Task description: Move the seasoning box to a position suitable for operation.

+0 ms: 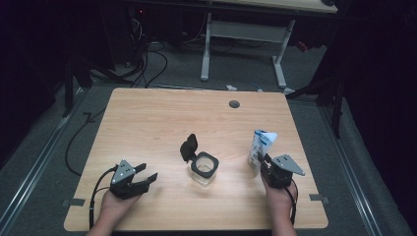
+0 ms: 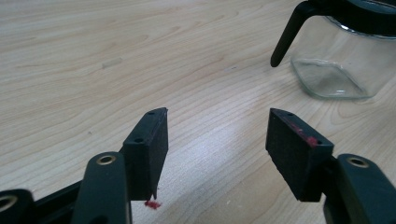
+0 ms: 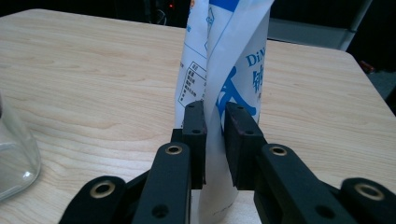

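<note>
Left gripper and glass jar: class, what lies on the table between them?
Nothing: between the open left gripper and the glass jar there is bare wooden table, as the high view and left gripper view show.

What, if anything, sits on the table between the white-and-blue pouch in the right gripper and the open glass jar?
Nothing visible does. The right gripper is shut on the pouch, which stands upright to the right of the glass jar. Between them is bare table, and the jar's lid is flipped open.

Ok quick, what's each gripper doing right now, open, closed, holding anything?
Left gripper: open, holding nothing, above bare table.
Right gripper: closed on the white and blue packet, which stands upright.
</note>
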Demonstrator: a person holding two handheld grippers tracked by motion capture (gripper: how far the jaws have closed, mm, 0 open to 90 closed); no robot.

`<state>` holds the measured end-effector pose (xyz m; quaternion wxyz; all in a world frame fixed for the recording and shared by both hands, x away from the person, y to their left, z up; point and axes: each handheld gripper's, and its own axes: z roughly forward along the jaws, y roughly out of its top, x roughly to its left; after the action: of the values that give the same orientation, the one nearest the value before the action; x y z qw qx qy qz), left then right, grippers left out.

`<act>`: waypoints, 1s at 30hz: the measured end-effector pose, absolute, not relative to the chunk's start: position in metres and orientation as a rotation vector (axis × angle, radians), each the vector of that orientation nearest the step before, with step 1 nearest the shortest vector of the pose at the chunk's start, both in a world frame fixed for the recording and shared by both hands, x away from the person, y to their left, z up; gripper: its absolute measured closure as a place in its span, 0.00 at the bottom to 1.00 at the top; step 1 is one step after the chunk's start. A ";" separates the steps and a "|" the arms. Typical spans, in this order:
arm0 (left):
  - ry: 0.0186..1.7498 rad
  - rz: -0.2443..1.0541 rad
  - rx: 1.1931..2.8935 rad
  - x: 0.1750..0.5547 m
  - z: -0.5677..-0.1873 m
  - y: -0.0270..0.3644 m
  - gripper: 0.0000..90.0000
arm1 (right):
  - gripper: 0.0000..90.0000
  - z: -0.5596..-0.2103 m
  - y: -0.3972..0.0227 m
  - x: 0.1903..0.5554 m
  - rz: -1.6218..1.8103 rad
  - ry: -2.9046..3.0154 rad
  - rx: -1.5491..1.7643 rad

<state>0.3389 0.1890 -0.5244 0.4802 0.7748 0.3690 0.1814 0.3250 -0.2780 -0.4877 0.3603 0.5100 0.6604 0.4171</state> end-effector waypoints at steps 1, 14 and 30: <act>0.900 0.451 1.890 0.338 -0.524 0.189 0.44 | 0.89 -0.488 -0.278 0.325 1.075 1.702 1.315; 0.894 0.447 1.905 0.338 -0.526 0.187 0.43 | 0.90 -0.483 -0.283 0.327 1.090 1.757 1.329; 0.875 0.441 1.886 0.335 -0.523 0.186 0.43 | 0.93 -0.465 -0.287 0.331 1.118 1.903 1.300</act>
<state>0.3351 0.1863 -0.5227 0.4864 0.7753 0.3597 0.1814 0.3307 -0.2867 -0.4654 0.2859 0.4865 0.7118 0.4184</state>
